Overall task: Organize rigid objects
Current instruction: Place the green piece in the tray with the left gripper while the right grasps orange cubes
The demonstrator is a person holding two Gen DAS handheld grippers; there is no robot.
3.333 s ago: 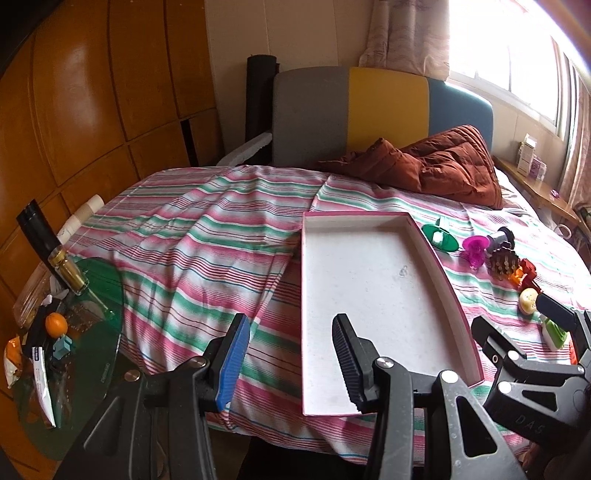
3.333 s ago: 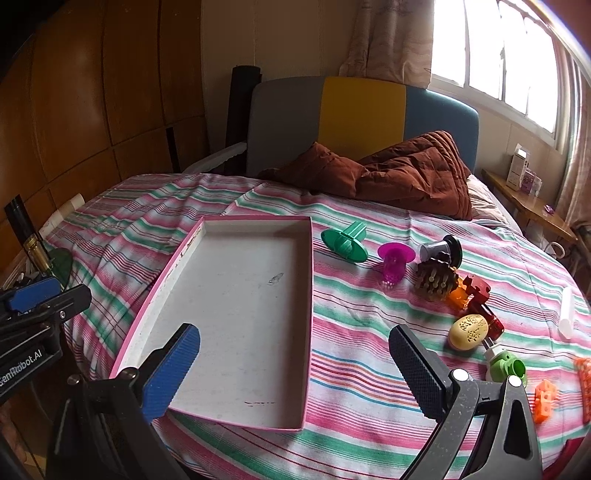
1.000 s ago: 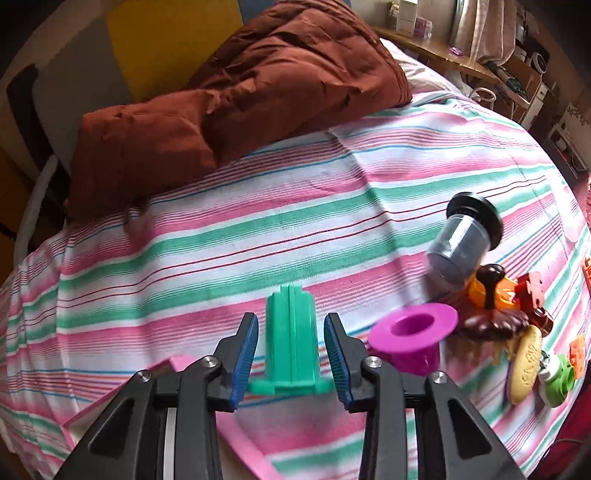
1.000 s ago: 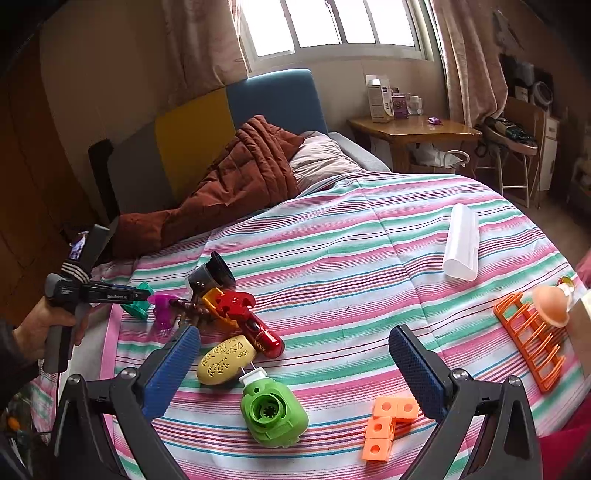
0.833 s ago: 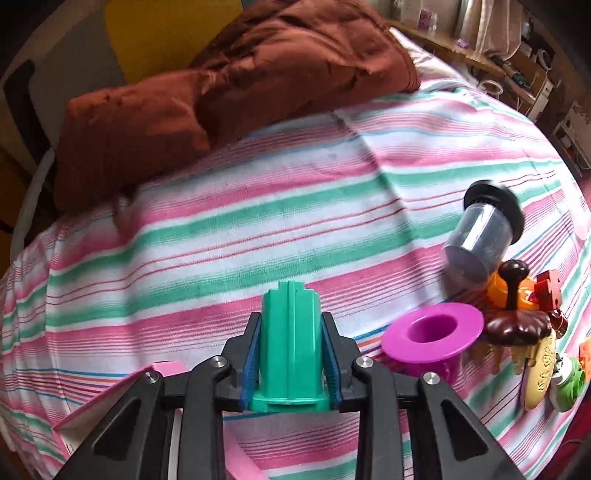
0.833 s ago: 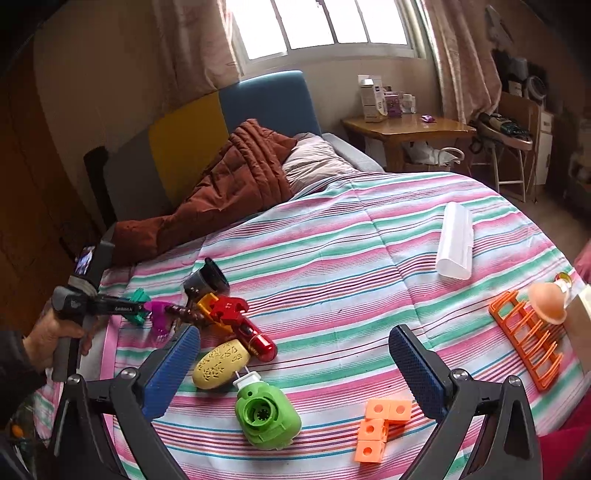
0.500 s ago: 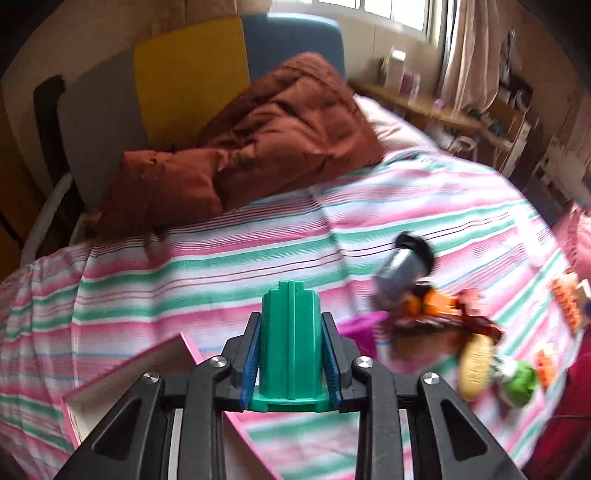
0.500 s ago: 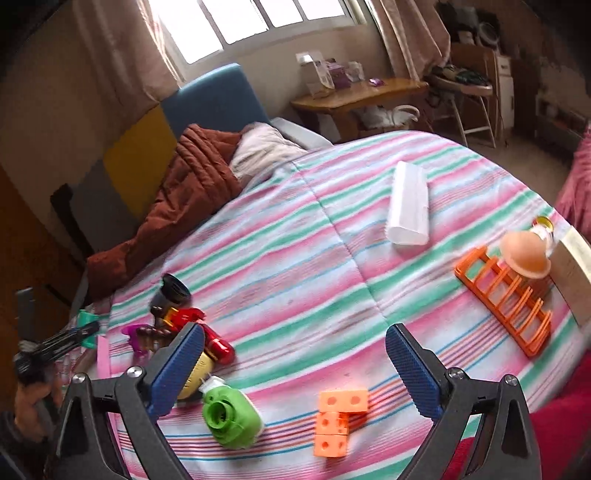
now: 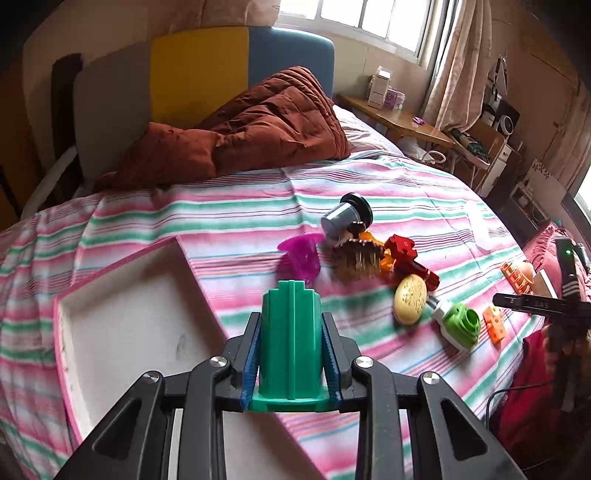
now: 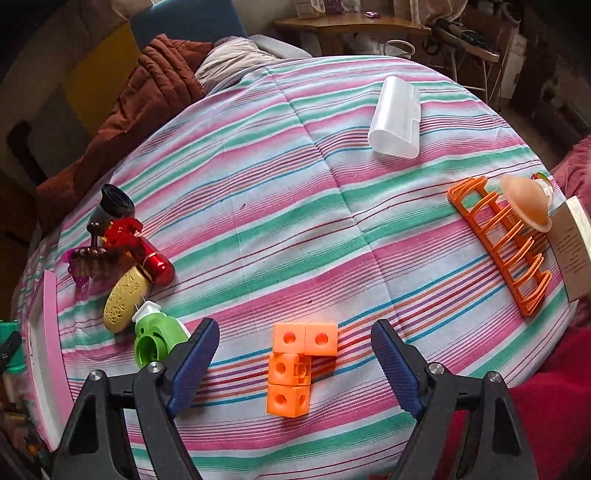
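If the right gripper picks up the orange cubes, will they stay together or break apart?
The orange cubes look like rigid plastic, probably light. They seem joined as an L-shaped cluster, so a squeeze by the closing right gripper on one cube might twist the others loose.

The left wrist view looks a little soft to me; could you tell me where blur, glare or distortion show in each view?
Left wrist view: the window is blown out, the purple cup smeared, the green piece sharp. Right wrist view: fisheye bulges the striped cover, corners dark, orange cubes crisp.

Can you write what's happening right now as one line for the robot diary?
left gripper: shut on green piece, above pink tray | right gripper: jaws closing around orange cubes, not touching
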